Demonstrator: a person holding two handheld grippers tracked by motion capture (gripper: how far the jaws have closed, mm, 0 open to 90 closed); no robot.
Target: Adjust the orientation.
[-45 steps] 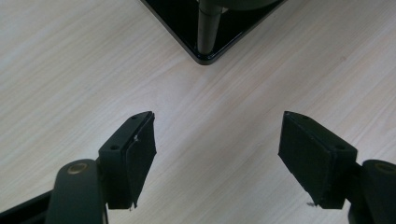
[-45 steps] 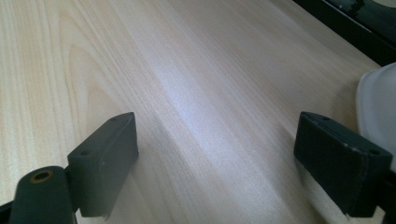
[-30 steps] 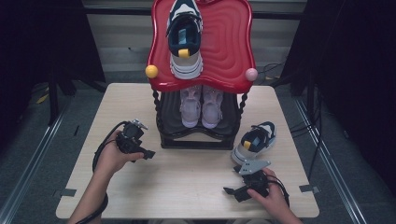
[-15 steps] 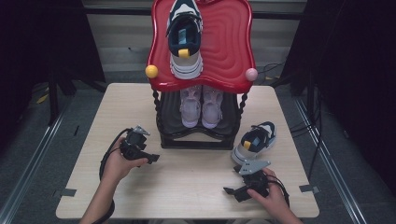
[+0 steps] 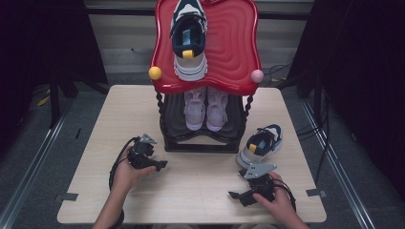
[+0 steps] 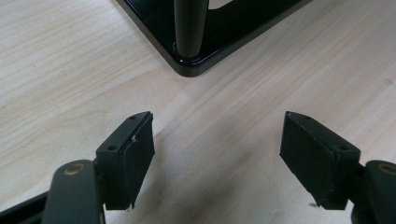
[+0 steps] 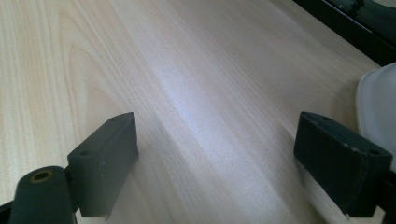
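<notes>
Bare tabletop (image 5: 200, 186) separates both open claws: left claw (image 6: 217, 158), right claw (image 7: 217, 163).

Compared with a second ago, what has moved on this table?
The left gripper, open and empty, has come toward the person's edge of the light wooden table and now sits beside the black shoe rack's base. The right gripper, the navy-and-white sneaker on the table and the shoes on the rack stayed put.
</notes>
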